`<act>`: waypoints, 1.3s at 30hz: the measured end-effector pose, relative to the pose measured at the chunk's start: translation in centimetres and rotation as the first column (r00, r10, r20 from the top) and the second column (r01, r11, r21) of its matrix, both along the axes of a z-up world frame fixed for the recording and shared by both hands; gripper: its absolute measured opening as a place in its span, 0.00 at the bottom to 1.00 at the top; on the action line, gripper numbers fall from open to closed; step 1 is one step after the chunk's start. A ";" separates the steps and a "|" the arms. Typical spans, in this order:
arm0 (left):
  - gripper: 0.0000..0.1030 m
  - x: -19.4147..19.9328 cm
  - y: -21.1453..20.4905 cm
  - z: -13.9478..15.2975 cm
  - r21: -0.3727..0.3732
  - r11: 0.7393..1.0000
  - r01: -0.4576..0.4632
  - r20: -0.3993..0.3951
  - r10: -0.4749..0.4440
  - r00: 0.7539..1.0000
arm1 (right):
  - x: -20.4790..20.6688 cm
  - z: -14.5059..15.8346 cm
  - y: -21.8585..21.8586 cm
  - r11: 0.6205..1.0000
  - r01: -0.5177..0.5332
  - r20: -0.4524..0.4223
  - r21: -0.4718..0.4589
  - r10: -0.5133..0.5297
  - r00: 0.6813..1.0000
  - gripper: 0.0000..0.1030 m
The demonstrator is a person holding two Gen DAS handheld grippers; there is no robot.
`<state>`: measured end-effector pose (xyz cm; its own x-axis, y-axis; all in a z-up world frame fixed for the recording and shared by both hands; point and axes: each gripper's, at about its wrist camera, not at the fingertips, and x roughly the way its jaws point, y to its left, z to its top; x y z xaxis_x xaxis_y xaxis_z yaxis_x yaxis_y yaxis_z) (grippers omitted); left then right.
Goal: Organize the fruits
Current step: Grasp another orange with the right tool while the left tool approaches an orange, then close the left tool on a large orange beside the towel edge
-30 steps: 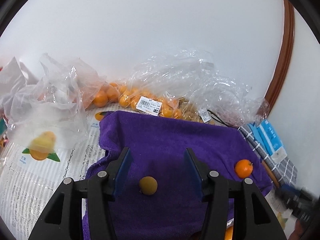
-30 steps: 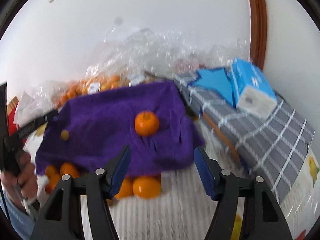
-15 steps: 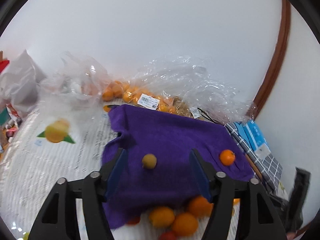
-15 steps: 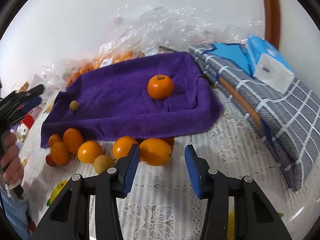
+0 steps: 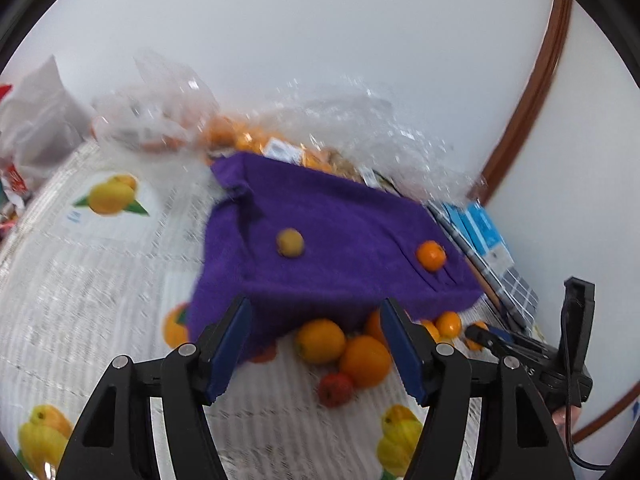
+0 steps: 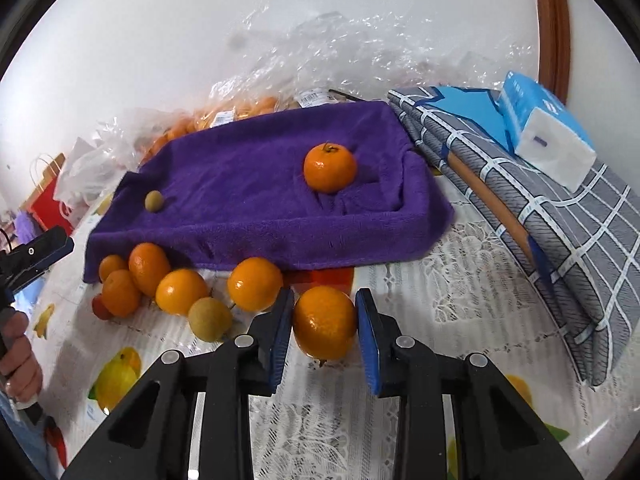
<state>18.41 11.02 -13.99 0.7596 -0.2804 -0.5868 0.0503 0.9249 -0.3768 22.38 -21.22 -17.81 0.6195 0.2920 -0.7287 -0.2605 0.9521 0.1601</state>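
A home: fruit-print tablecloth (image 6: 472, 280), tissue pack (image 6: 548, 136), shopping bags (image 5: 36, 120).

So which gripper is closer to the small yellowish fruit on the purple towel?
Left. The left gripper hangs open before the towel's front edge, facing the yellowish fruit. The right gripper sits farther off, closed on an orange.

Each handheld unit, the left gripper (image 5: 316, 356) and the right gripper (image 6: 325, 330), comprises black angular plastic arms with triangular cut-outs, silver pivot screws, blue ribbed pads, and a black cable on the right unit.
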 end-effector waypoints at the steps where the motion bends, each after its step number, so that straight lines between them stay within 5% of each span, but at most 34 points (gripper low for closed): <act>1: 0.62 0.2 -0.3 -0.4 -0.002 1.000 0.015 -0.026 -0.015 1.000 | -0.1 0.0 0.1 1.000 -0.004 0.004 -0.010 0.004 1.000 0.31; 12: 0.45 1.9 -1.8 -2.7 -0.022 0.999 0.037 -0.134 -0.040 0.990 | 0.4 -0.4 0.3 1.000 -0.023 -0.020 -0.016 0.023 1.000 0.31; 16: 0.28 2.5 -2.0 -3.1 -0.010 1.000 0.021 -0.141 -0.022 0.990 | 0.1 -0.4 0.9 0.998 -0.027 0.000 -0.059 0.027 1.000 0.31; 31: 0.25 1.8 0.2 -2.9 -0.062 0.998 -0.015 -0.145 0.005 0.989 | 0.3 -0.5 0.9 0.998 -0.049 -0.025 -0.050 0.047 0.999 0.31; 39: 0.33 2.6 -0.4 -4.0 -0.051 0.999 -0.017 -0.197 0.007 0.980 | 0.3 -0.7 1.0 0.997 -0.070 -0.044 -0.042 0.068 0.997 0.35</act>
